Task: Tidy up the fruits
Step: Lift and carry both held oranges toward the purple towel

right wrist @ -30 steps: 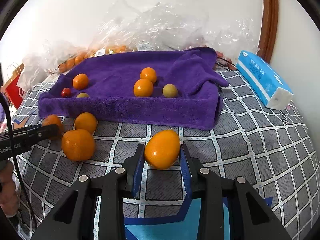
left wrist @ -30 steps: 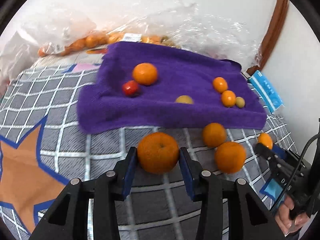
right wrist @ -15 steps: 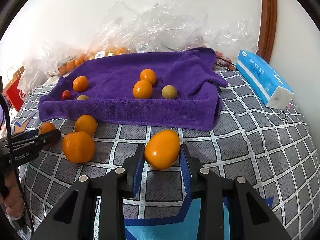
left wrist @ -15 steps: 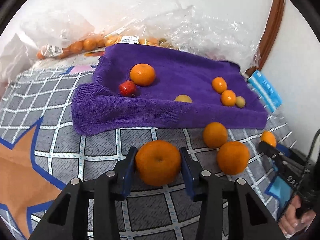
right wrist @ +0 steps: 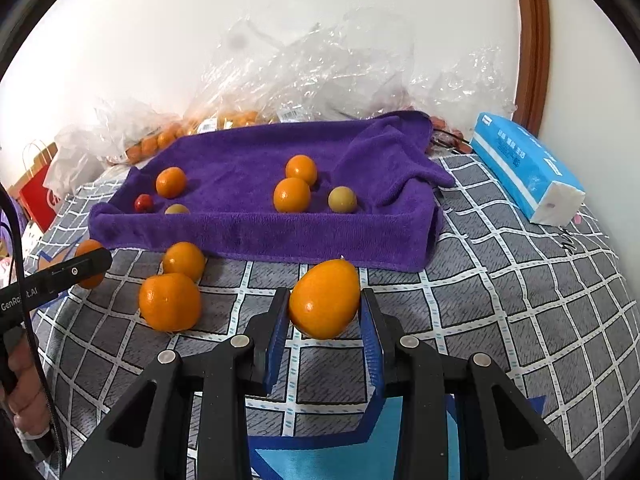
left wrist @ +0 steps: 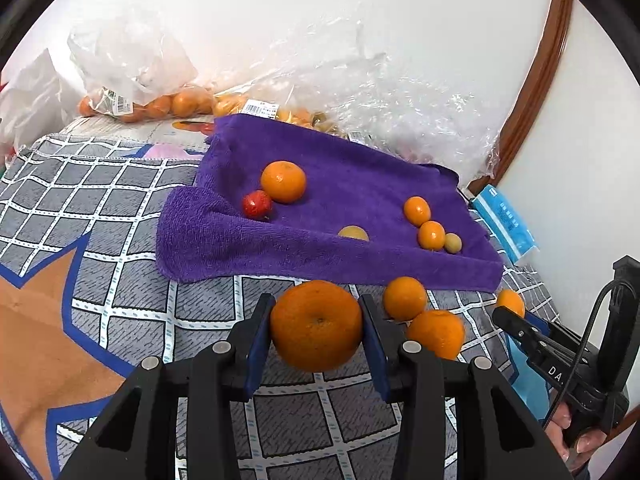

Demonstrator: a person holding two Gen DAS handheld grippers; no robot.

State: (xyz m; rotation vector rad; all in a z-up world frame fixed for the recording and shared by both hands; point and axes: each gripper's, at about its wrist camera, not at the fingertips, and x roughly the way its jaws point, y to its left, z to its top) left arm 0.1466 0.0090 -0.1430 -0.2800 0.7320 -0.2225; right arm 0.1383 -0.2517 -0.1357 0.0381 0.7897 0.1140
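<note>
My left gripper [left wrist: 316, 326] is shut on a large round orange [left wrist: 316, 330] and holds it just above the checked cloth, in front of the purple towel [left wrist: 348, 196]. My right gripper [right wrist: 325, 312] is shut on an oval orange fruit [right wrist: 325, 300], also in front of the towel [right wrist: 248, 160]. On the towel lie an orange [left wrist: 283, 181], a small red fruit [left wrist: 257, 204], two small oranges [left wrist: 417, 211] and two yellowish fruits [left wrist: 453, 243]. Two loose oranges [right wrist: 169, 301] lie on the cloth between the grippers.
Clear plastic bags with more oranges [left wrist: 160, 104] lie along the wall behind the towel. A blue tissue pack [right wrist: 524, 168] lies to the right. A red paper bag [right wrist: 38, 192] stands far left. A wooden frame [right wrist: 532, 40] runs up the right wall.
My left gripper has lifted its orange and moved closer to the towel and rightward. My right gripper has raised its fruit slightly and come a little nearer the towel's front edge.
</note>
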